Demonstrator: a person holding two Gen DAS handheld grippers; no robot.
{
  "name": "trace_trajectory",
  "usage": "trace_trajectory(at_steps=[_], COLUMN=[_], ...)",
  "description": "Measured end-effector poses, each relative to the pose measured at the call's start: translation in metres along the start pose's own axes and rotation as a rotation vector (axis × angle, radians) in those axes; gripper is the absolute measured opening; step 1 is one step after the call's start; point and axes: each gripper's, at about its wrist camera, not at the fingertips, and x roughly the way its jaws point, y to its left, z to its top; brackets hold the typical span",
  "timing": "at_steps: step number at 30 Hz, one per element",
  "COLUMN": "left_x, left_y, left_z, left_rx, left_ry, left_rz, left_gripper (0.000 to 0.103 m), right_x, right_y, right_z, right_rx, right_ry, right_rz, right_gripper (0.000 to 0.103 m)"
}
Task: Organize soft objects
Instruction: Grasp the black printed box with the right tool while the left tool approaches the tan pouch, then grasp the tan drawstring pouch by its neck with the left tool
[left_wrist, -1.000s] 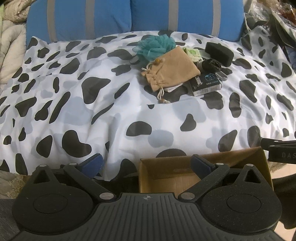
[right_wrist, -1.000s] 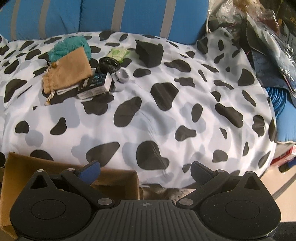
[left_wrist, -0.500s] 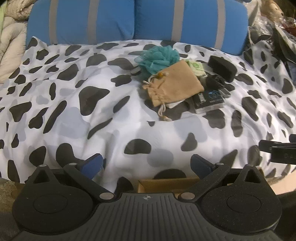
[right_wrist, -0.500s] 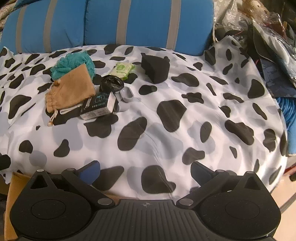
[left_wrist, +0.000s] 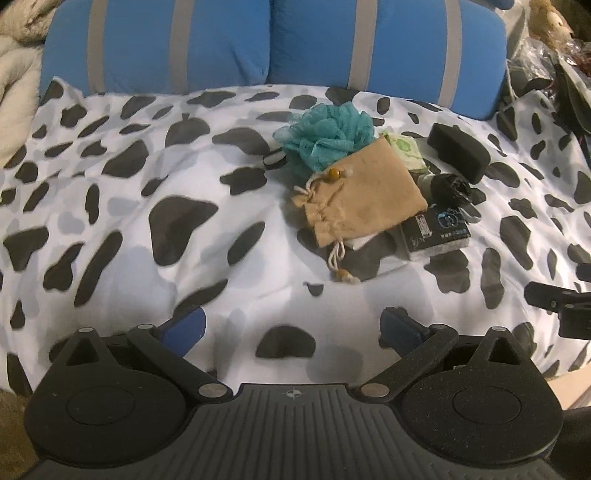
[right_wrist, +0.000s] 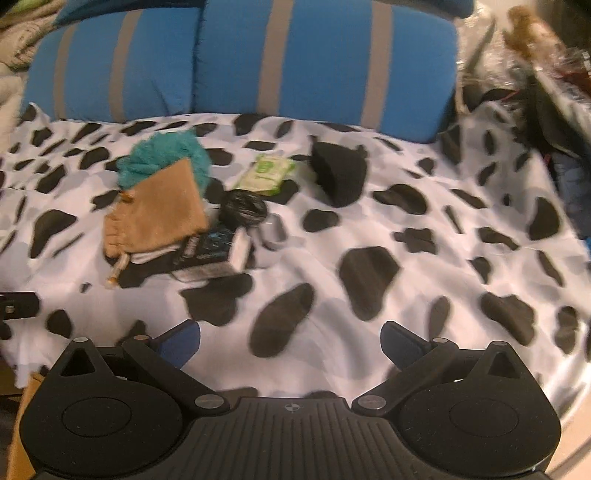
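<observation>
A small pile lies on the cow-print bedspread (left_wrist: 147, 192): a teal mesh bath pouf (left_wrist: 325, 136), a tan drawstring pouch (left_wrist: 362, 195), a green wipes pack (left_wrist: 406, 147), a black sponge block (left_wrist: 458, 151), a black crumpled item (left_wrist: 448, 186) and a dark tissue pack (left_wrist: 437, 232). The same pile shows in the right wrist view: pouf (right_wrist: 162, 158), pouch (right_wrist: 159, 214), black block (right_wrist: 340, 173). My left gripper (left_wrist: 291, 328) is open and empty, short of the pile. My right gripper (right_wrist: 290, 341) is open and empty, right of the pile.
Blue pillows with grey stripes (left_wrist: 258, 44) line the back of the bed. Clutter and bags sit at the far right (right_wrist: 535, 74). A cardboard box edge (right_wrist: 20, 435) shows at lower left of the right wrist view. The right gripper's tip (left_wrist: 557, 302) shows beside the left one.
Both grippers have moved forward and up over the bed toward the pile. The cardboard box has dropped out of the left view and nearly out of the right view.
</observation>
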Motion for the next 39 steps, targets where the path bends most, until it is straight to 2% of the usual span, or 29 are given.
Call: trace_trajectory(at_steps=[5, 11, 16, 18, 21, 23, 26, 27, 30, 33, 35, 39], left_x=[0.007, 0.016, 0.022, 0.024, 0.028, 0.03, 0.033, 0.034, 0.036, 0.038, 0.04, 0.041], left_y=[0.0, 0.004, 0.007, 0.009, 0.013, 0.016, 0.021, 0.023, 0.025, 0.025, 0.023, 0.018], left_z=[0.012, 0.026, 0.038, 0.043, 0.049, 0.053, 0.057, 0.059, 0.061, 0.062, 0.062, 0.061], left_rx=[0.018, 0.019, 0.023, 0.031, 0.03, 0.023, 0.011, 0.008, 0.003, 0.004, 0.009, 0.029], left_ry=[-0.02, -0.013, -0.022, -0.026, -0.027, -0.025, -0.024, -0.024, -0.021, -0.018, -0.013, -0.016], left_rz=[-0.018, -0.04, -0.049, -0.047, -0.05, -0.057, -0.063, -0.065, -0.073, -0.079, -0.082, -0.095], left_gripper=[0.103, 0.103, 0.103, 0.103, 0.103, 0.103, 0.103, 0.103, 0.103, 0.103, 0.103, 0.103], right_x=[0.014, 0.036, 0.06, 0.071, 0.089, 0.101, 0.114, 0.117, 0.127, 0.129, 0.122, 0.1], right_y=[0.002, 0.007, 0.006, 0.004, 0.001, -0.003, -0.006, -0.006, -0.007, -0.01, -0.011, -0.007], right_z=[0.011, 0.023, 0.032, 0.035, 0.039, 0.04, 0.041, 0.041, 0.042, 0.042, 0.043, 0.049], right_rx=[0.009, 0.019, 0.067, 0.098, 0.161, 0.218, 0.278, 0.294, 0.338, 0.373, 0.366, 0.294], right_ry=[0.034, 0.063, 0.085, 0.093, 0.123, 0.143, 0.148, 0.147, 0.134, 0.122, 0.104, 0.057], right_rz=[0.113, 0.191, 0.28, 0.313, 0.352, 0.387, 0.423, 0.429, 0.424, 0.417, 0.417, 0.38], right_gripper=[0.103, 0.103, 0.102, 0.099, 0.088, 0.077, 0.068, 0.066, 0.052, 0.044, 0.036, 0.026])
